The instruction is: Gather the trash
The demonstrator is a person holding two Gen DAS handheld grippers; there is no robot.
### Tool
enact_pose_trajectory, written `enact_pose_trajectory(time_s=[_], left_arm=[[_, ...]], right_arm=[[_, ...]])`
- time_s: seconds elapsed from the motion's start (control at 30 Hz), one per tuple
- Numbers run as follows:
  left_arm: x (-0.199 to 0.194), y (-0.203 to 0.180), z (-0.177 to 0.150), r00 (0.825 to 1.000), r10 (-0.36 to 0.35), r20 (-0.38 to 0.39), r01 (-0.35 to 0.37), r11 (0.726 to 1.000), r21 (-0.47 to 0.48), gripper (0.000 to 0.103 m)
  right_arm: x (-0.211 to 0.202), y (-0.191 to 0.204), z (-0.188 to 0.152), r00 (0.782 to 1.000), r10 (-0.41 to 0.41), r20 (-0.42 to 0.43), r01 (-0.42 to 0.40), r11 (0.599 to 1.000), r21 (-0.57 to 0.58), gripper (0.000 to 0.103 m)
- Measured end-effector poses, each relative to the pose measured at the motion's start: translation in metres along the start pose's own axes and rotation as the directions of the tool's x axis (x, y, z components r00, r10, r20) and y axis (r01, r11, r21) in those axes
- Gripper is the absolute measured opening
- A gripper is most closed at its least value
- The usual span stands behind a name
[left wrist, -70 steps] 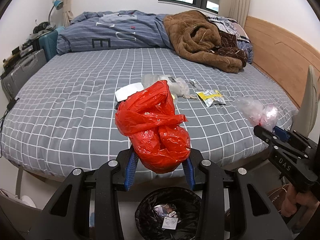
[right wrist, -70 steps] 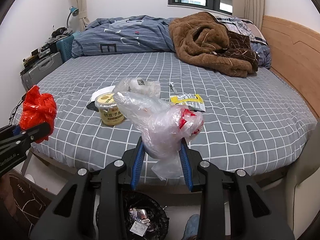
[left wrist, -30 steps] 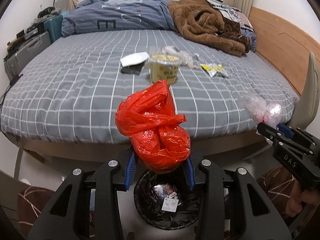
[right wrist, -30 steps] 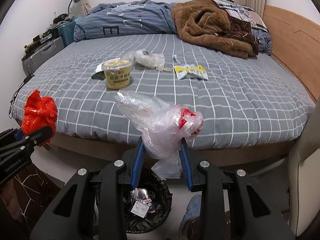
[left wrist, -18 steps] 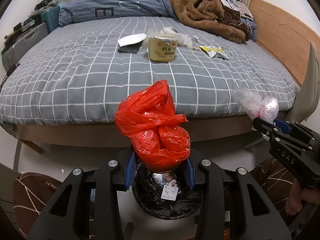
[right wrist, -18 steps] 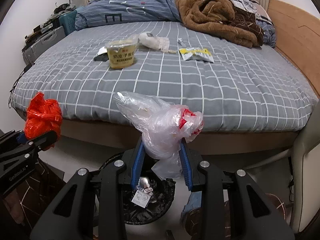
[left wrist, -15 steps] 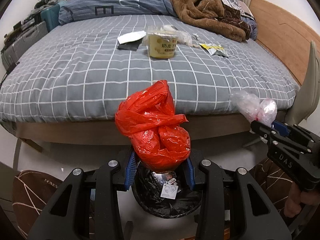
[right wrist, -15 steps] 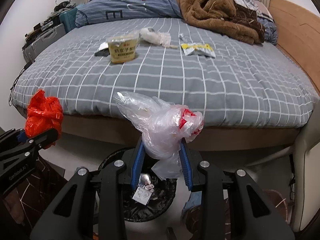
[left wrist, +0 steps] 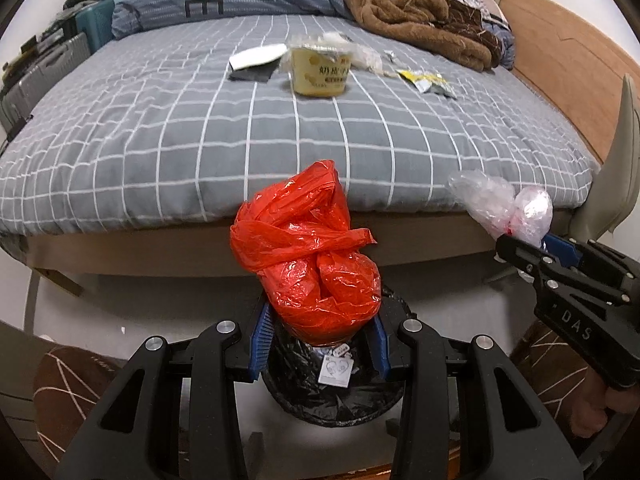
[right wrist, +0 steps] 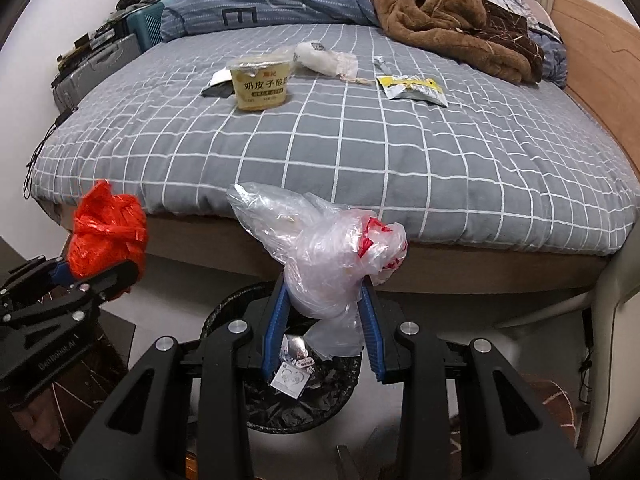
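Disposal is the step in hand: both pieces of trash are already lifted off the bed (right wrist: 400,152) and hang over the bin (right wrist: 256,412), a round bin lined with black plastic that stands on the floor just in front of the bed's near edge.

In the left wrist view the left gripper (left wrist: 320,336) pinches a crumpled red plastic bag (left wrist: 308,256) between its blue pads, and the bag bulges up above them; the bin's black liner shows directly beneath, at 6 o'clock from the bag, with a few scraps already inside. In the right wrist view the right gripper (right wrist: 322,324) is clamped on a clear plastic bag (right wrist: 320,252) with red print, a loose tail of it dangling toward the bin's opening. From this view the left gripper with its red bundle sits at about 9 o'clock; from the left view the right gripper appears at about 3 o'clock.

As I judge it, the next move calls for little travel: keep each bundle centred over the opening, then spread the jaws so the bags fall. Light, springy film may cling to the pads or drift past the rim, so a low release would be the safer way.

More trash waits on the bed: a yellow cup (right wrist: 262,84) at about 12 o'clock, a white wad (right wrist: 326,60) and a yellow wrapper (right wrist: 412,88) toward 1 o'clock.
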State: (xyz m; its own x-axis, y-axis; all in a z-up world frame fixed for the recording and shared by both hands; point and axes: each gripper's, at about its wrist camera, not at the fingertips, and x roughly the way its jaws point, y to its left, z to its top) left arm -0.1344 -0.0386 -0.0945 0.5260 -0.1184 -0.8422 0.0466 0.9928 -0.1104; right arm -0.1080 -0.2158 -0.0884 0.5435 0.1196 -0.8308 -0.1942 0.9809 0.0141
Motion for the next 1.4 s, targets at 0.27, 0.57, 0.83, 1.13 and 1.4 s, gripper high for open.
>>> enact_pose_trajectory(time_s=[0.27,0.57,0.83,1.13,1.4], left_arm=[[0.016,-0.002,-0.018,0.999,0.013,-0.037,-0.013,1.000,-0.003,0.039],[0.067,-0.007,-0.043,0.990,0.017,-0.139,-0.014,1.000,0.018,0.039],[0.102,-0.013,-0.051,0.982,0.005,-0.187,-0.001,1.000,0.021,0.039],[0.139,-0.025,-0.059,0.970,0.023,-0.242,-0.013,0.999,0.045,0.039],[0.148,-0.029,-0.058,0.969,-0.005,-0.246,0.014,0.999,0.037,0.039]], right_arm=[[0.027,0.000,-0.025,0.997,0.003,-0.072,-0.002,1.000,0.016,0.033],[0.065,-0.008,-0.046,0.989,0.010,-0.151,-0.005,0.999,0.033,0.033],[0.097,-0.017,-0.061,0.974,-0.018,-0.224,0.030,0.998,0.052,0.033],[0.126,-0.025,-0.066,0.953,-0.034,-0.302,0.059,0.995,0.074,0.033],[0.125,-0.030,-0.069,0.950,-0.031,-0.311,0.068,0.992,0.108,0.033]])
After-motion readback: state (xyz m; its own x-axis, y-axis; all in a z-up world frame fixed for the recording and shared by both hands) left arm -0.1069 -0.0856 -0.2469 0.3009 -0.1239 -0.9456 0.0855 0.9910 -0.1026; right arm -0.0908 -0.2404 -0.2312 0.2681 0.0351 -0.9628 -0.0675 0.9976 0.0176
